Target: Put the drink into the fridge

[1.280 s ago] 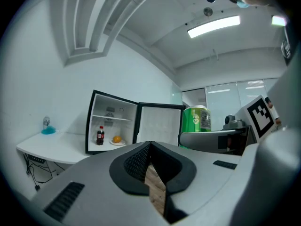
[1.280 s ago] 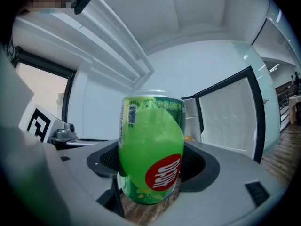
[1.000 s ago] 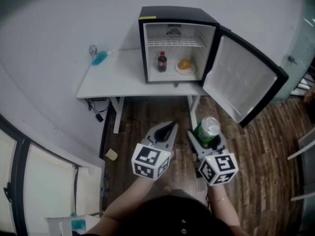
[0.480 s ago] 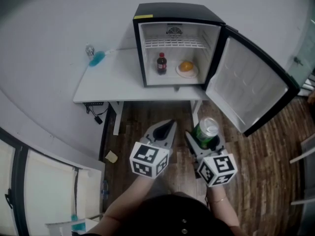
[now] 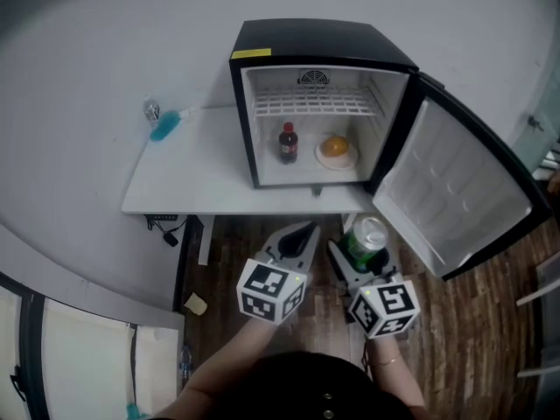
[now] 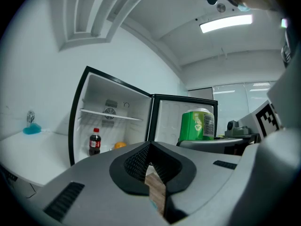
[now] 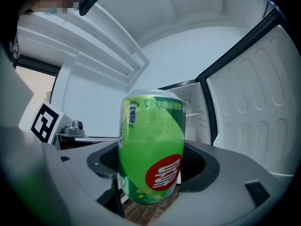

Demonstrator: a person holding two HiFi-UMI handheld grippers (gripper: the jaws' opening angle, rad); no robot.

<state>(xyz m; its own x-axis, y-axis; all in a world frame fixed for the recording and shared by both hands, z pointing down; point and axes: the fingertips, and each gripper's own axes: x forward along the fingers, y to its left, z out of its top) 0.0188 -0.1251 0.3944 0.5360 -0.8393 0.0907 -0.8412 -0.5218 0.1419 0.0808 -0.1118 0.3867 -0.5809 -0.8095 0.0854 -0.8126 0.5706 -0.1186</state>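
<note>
A green drink can (image 5: 365, 240) (image 7: 151, 147) stands upright between the jaws of my right gripper (image 5: 357, 256), which is shut on it, just in front of the table edge. A black mini fridge (image 5: 319, 103) (image 6: 113, 121) stands on the white table (image 5: 188, 178) with its door (image 5: 464, 191) swung open to the right. Inside it are a small cola bottle (image 5: 287, 143) (image 6: 94, 141) and an orange fruit on a plate (image 5: 336, 150). My left gripper (image 5: 293, 243) (image 6: 153, 182) is shut with nothing in it, beside the can (image 6: 197, 124).
A blue object with a small clear bottle (image 5: 159, 121) lies at the table's far left. The open door juts out to the right of the grippers. Wooden floor (image 5: 262, 234) runs below, with cables (image 5: 171, 227) under the table and a window frame (image 5: 35, 322) at the left.
The fridge and table have come closer and lower in the head view. Both grippers have moved forward toward the table edge, the can still held.
</note>
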